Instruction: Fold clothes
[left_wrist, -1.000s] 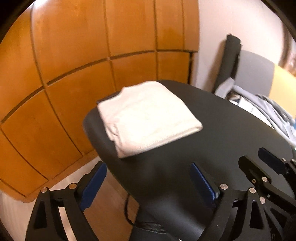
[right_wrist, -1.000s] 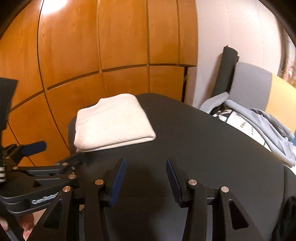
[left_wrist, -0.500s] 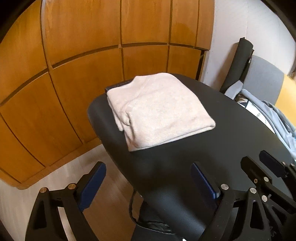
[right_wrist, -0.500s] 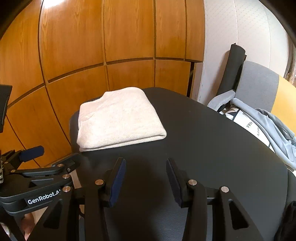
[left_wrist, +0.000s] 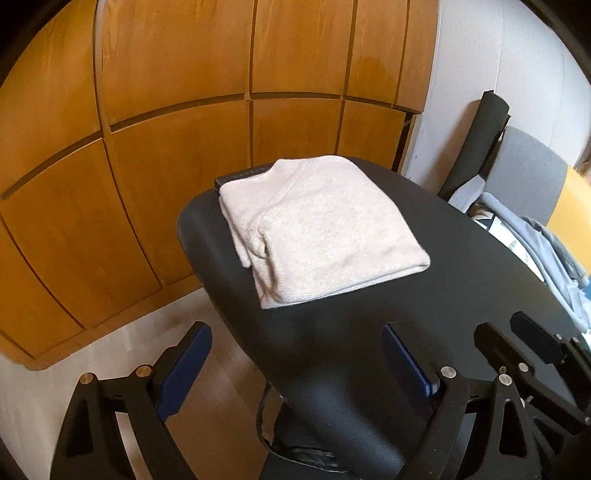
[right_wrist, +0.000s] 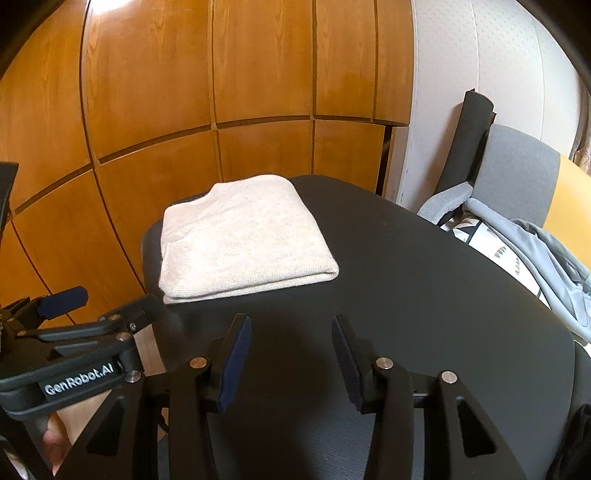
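Sweater (left_wrist: 321, 229), cream knit, lies folded in a neat rectangle at the far left end of the black tabletop (left_wrist: 461, 295), near the wood-panelled wall (left_wrist: 184, 110). Left gripper (left_wrist: 295, 354) hovers with jaws spread wide, empty. Right gripper (right_wrist: 290, 350) hangs beside it, jaws parted, holding nothing. Grey garment (right_wrist: 546, 254) drapes a chair (right_wrist: 517, 177) to the right.

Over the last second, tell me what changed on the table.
Only the cameras shifted: the folded beige sweater now sits more centred in the left wrist view. Nothing was grasped or released. Left gripper and right gripper stay open and empty; the sweater still lies folded on the black table.
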